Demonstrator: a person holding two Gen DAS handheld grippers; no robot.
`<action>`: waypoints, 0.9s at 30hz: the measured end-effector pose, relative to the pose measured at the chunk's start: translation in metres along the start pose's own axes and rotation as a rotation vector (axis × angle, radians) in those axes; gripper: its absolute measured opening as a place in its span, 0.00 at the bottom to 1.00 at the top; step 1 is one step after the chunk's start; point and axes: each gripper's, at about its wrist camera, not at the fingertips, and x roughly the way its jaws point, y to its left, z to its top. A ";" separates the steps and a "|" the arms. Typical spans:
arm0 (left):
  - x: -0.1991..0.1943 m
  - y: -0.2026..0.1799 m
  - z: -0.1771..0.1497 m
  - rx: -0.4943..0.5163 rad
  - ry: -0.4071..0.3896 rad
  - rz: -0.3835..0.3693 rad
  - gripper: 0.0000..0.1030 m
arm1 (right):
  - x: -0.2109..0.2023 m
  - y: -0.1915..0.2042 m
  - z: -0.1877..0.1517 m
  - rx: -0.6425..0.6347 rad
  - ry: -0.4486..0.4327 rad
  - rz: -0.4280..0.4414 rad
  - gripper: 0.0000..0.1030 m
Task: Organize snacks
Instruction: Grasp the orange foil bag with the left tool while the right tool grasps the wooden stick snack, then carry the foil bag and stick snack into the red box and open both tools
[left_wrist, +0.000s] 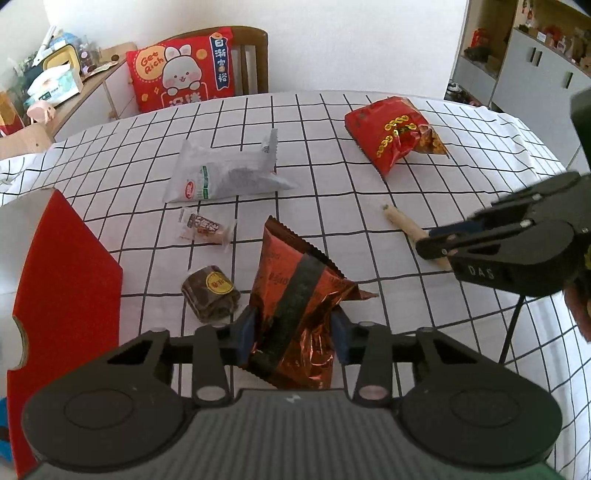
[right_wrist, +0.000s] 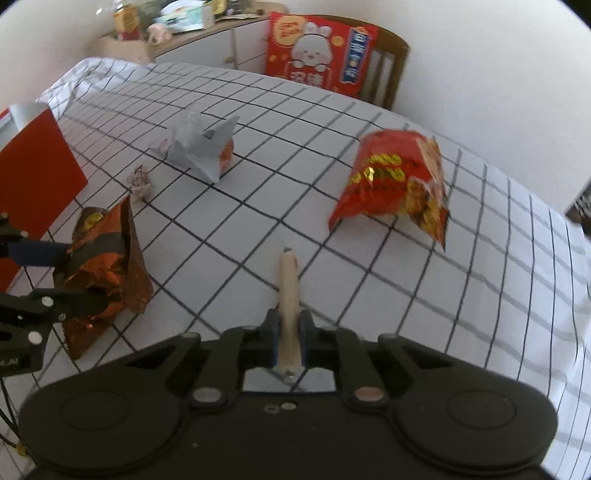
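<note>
While the left claw (left_wrist: 293, 334) is pinching the crumpled foil snack bag (left_wrist: 295, 295) above the checked surface (left_wrist: 332, 206), the right claw (right_wrist: 289, 332) is squeezing a pale stick-shaped snack (right_wrist: 287, 288). A red snack bag (right_wrist: 391, 184) is lying farther back, well apart from both.

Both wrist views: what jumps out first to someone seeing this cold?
The crinkled copper-red foil bag, near the table's front edge, is pinched between the jaws of the left gripper. To its right, the right gripper is clamped on a pale stick snack lying on the checked tablecloth. Farther back on the right lies a red bag with gold coins.
</note>
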 end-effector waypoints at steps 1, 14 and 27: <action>-0.001 0.000 -0.001 -0.004 0.000 -0.001 0.36 | -0.002 0.001 -0.003 0.022 0.000 0.001 0.09; -0.032 0.010 -0.019 -0.114 0.023 -0.049 0.33 | -0.057 0.023 -0.050 0.238 -0.023 0.049 0.09; -0.097 0.038 -0.033 -0.221 -0.018 -0.080 0.33 | -0.122 0.069 -0.056 0.271 -0.085 0.127 0.09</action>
